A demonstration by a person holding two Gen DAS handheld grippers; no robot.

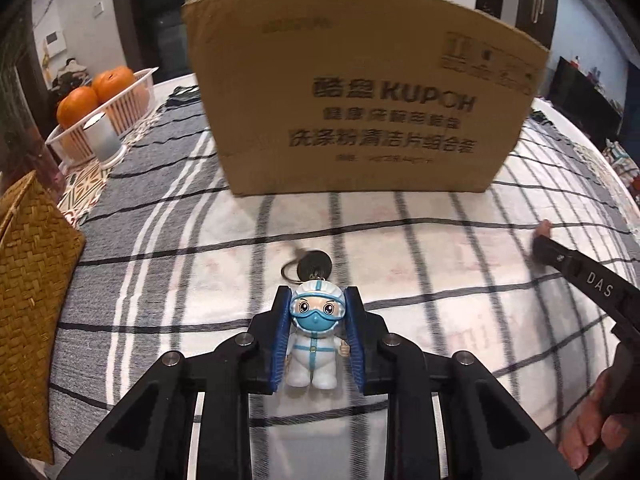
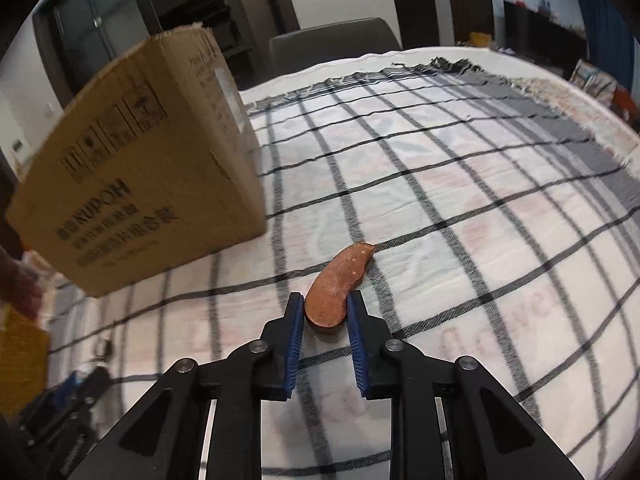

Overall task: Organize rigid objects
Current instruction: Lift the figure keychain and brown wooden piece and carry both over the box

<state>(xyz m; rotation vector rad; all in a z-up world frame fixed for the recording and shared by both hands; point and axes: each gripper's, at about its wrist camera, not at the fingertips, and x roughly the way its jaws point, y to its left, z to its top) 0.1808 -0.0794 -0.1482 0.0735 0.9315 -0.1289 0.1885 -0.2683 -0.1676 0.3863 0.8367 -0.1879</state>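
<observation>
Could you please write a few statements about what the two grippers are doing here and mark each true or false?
1. The left gripper is shut on the figurine keychain. True.
2. The right gripper holds a metal spoon. False: a curved brown wooden piece sits between its fingers, resting on the checked tablecloth.
3. The cardboard box stands on the table beyond the figurine. True.
4. The white basket is full of apples. False: it holds oranges.
5. A woven mat lies at the left edge of the left wrist view. True.
</observation>
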